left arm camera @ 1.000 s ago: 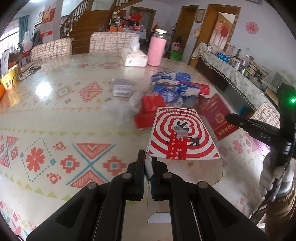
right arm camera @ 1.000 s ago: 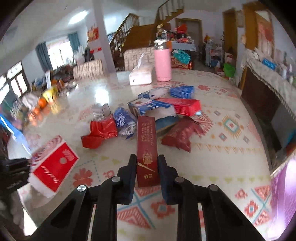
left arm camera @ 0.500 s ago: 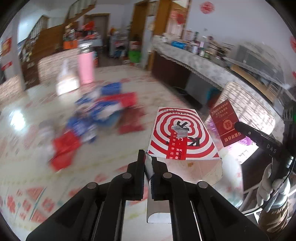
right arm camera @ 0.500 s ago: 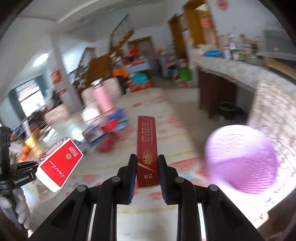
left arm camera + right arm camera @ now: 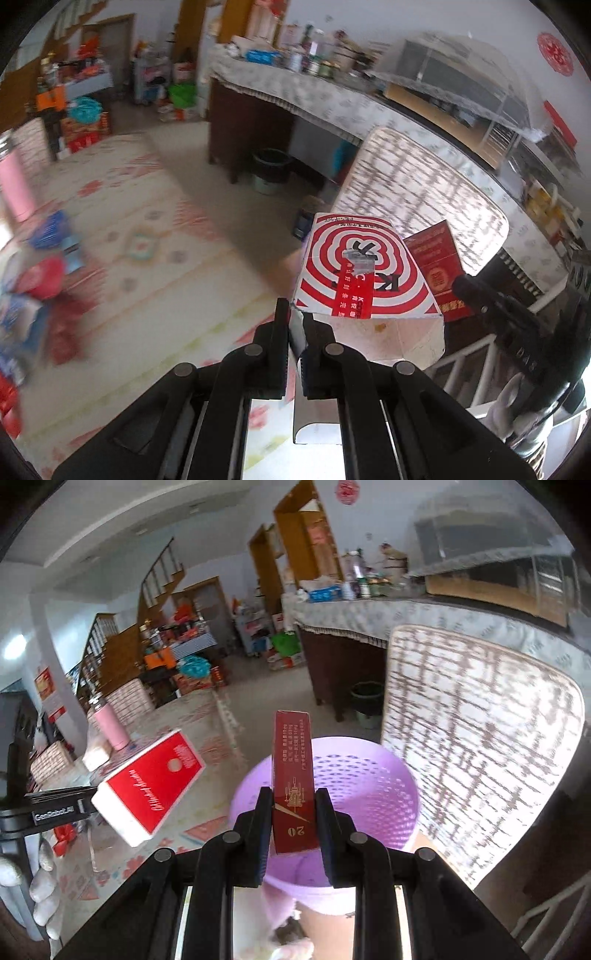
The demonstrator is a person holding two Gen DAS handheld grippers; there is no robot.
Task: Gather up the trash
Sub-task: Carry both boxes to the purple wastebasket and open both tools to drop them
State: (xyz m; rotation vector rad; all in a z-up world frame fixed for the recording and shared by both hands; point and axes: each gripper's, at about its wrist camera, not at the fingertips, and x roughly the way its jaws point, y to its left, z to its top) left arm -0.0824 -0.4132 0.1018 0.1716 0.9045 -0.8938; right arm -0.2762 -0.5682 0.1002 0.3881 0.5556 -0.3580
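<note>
My left gripper [image 5: 296, 325] is shut on the edge of a red-and-white spiral-patterned box [image 5: 360, 273], held in the air past the table's edge. That box also shows in the right wrist view [image 5: 149, 784]. My right gripper [image 5: 291, 808] is shut on a long dark-red carton [image 5: 293, 775], held upright directly above a purple perforated bin [image 5: 369, 775]. The carton also shows in the left wrist view [image 5: 437, 266], behind the spiral box. More wrappers and boxes [image 5: 40, 273] lie blurred on the patterned table [image 5: 147, 258] at the left.
A chair with a woven white-brown back [image 5: 480, 738] stands right behind the bin. A pink bottle [image 5: 110, 725] stands on the table. A long sideboard [image 5: 332, 96] with a cloth runs along the far wall, a dark bucket [image 5: 269, 170] beneath it.
Both grippers have swung right, away from the table, each still holding its box. The purple bin has come under the right gripper's carton. The trash pile has slid to the left edge.
</note>
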